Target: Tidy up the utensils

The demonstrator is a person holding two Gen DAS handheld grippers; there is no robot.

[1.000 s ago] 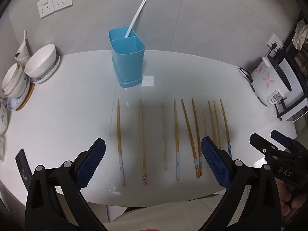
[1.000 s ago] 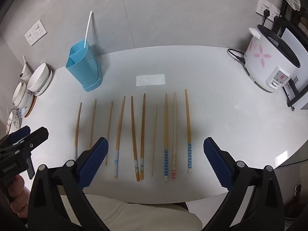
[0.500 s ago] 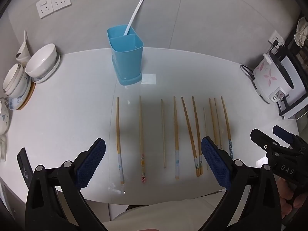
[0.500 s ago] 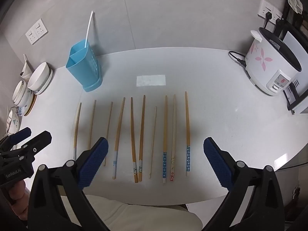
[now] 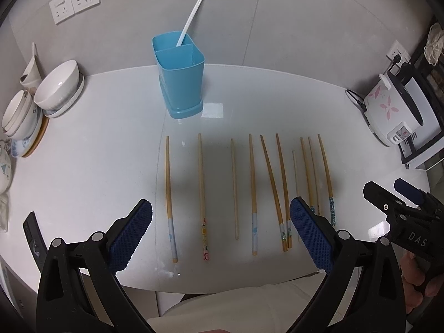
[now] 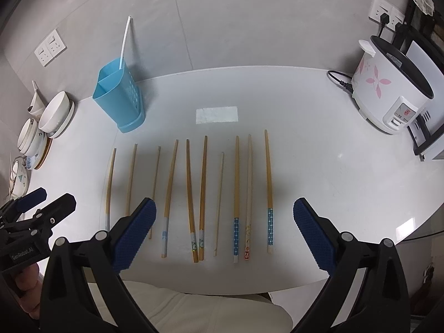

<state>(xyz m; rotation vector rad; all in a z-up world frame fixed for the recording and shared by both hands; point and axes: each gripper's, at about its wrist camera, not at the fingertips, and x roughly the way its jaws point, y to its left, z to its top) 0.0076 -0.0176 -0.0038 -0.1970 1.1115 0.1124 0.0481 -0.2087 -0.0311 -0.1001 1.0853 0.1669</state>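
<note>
Several wooden chopsticks [image 5: 252, 191] [image 6: 202, 191] lie side by side in a row on the white table [image 5: 83, 166], handles toward me. Behind them stands a blue two-compartment utensil holder [image 5: 180, 75] [image 6: 119, 97] with a pair of white chopsticks [image 5: 191, 18] in its rear compartment. My left gripper [image 5: 220, 234] hovers open above the near ends of the left half of the row, empty. My right gripper [image 6: 224, 233] hovers open over the right half, empty. Each gripper also shows at the edge of the other's view.
Stacked white bowls and plates [image 5: 41, 97] [image 6: 47, 127] sit at the table's left end. A white rice cooker with pink flowers [image 5: 394, 113] [image 6: 388, 97] stands at the right, its cord plugged into the wall. A white paper patch [image 6: 216, 115] lies behind the row. Wall sockets [image 5: 75, 2] are upper left.
Both grippers have drawn back and risen slightly, so the chopsticks and holder look a little farther away. Both stay open and empty; nothing on the table has moved.
</note>
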